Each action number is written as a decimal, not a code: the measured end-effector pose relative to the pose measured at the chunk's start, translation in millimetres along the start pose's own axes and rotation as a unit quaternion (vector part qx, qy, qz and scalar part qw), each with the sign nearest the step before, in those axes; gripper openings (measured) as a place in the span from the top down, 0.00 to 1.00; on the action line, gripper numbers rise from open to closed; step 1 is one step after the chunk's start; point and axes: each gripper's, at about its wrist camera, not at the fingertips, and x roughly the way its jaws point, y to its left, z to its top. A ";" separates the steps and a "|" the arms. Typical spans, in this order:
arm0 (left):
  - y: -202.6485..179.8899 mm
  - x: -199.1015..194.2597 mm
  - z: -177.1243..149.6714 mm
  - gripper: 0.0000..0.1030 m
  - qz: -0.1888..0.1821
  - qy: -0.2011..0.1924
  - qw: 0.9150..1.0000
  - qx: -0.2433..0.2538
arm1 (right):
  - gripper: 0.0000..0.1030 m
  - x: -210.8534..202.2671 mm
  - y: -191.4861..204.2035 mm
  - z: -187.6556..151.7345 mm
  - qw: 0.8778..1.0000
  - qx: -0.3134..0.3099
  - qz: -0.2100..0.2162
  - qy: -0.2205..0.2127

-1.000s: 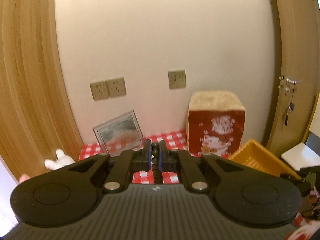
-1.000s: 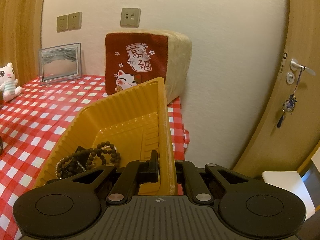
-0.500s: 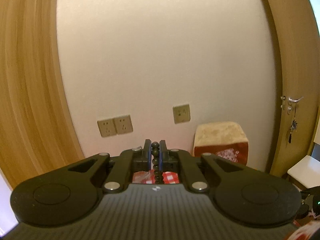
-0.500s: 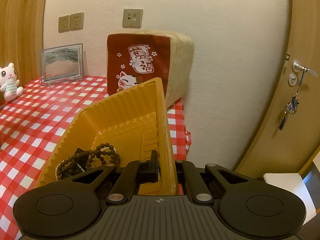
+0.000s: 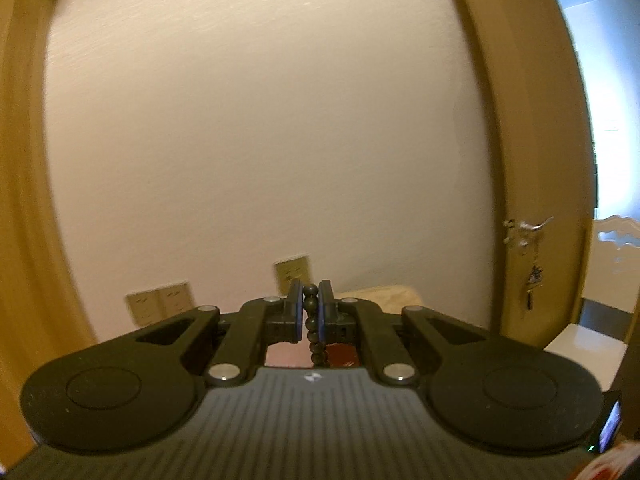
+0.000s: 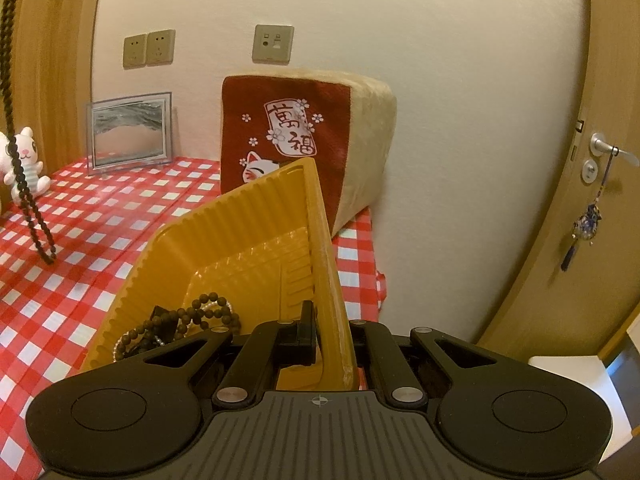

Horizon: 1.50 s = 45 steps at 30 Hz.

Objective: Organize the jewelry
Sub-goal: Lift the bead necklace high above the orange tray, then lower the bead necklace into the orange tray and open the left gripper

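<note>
The left claw [image 5: 308,312] is pinched narrow on a dark bead strand [image 5: 311,322], whose beads show stacked between its blue pads while the rest hangs out of that camera's sight below. The right-wrist view shows the same strand as a long loop dangling at about 9 o'clock, its long axis close to vertical and its lowest beads hanging just above the red-checked surface [image 6: 100,236], well apart from the yellow tray [image 6: 240,240].

The right claw [image 6: 326,336] is clamped on the tray's near right rim and holds the tray tipped up, open side toward 10 o'clock. More beaded bracelets [image 6: 180,324] are bunched in the tray's low near corner, just left of the right claw.

The relation that matters: the tray lies toward 3 o'clock from the hanging loop. My judgement is that the left hand, the only one carrying jewelry, must bring the strand rightward over the tray's left wall with its bottom clearing the rim, while the right hand simply steadies the tray.
</note>
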 end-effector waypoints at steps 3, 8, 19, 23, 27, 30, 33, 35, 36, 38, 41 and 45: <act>-12.4 8.3 9.9 0.94 -0.026 -0.016 1.000 0.000 | 0.96 0.4 0.1 -0.1 1.000 0.001 -0.001 0.000; -33.4 18.8 26.2 0.94 -0.071 -0.040 0.997 -0.009 | 0.96 0.6 -0.8 -0.2 1.000 0.005 -0.002 -0.002; -79.9 66.2 17.0 0.94 -0.158 -0.015 0.986 -0.044 | 0.96 0.0 -1.5 -1.1 1.000 0.008 -0.001 -0.004; -96.3 95.9 -18.4 0.94 -0.171 0.042 0.982 -0.063 | 0.96 -0.8 -2.2 -1.4 1.000 0.010 -0.001 -0.004; -111.2 125.9 -69.9 0.94 -0.174 0.116 0.974 -0.086 | 0.96 -1.0 -3.0 -2.1 1.000 0.011 0.000 -0.003; -121.5 146.6 -113.3 0.94 -0.171 0.173 0.965 -0.097 | 0.96 -0.2 -3.9 -2.7 1.000 0.012 0.000 -0.003; -121.3 156.2 -157.2 0.94 -0.170 0.222 0.952 -0.124 | 0.96 0.5 -3.9 -3.3 1.000 0.013 0.000 -0.002; -124.9 164.5 -181.0 0.94 -0.172 0.245 0.944 -0.141 | 0.96 0.7 -4.0 -3.9 1.000 0.014 0.000 -0.001; -127.0 168.1 -191.1 0.94 -0.169 0.255 0.940 -0.148 | 0.96 1.1 -4.3 -4.4 1.000 0.014 0.000 -0.001; -128.1 171.0 -209.7 0.94 -0.170 0.272 0.934 -0.156 | 0.96 1.8 -4.6 -4.8 1.000 0.014 0.000 0.000; -140.7 181.7 -231.7 0.94 -0.163 0.297 0.929 -0.148 | 0.96 3.6 -5.1 -5.2 1.000 0.016 0.000 0.002; -146.3 186.8 -247.7 0.82 -0.147 0.327 0.923 -0.142 | 0.96 5.1 -5.9 -5.4 1.000 0.017 0.001 0.003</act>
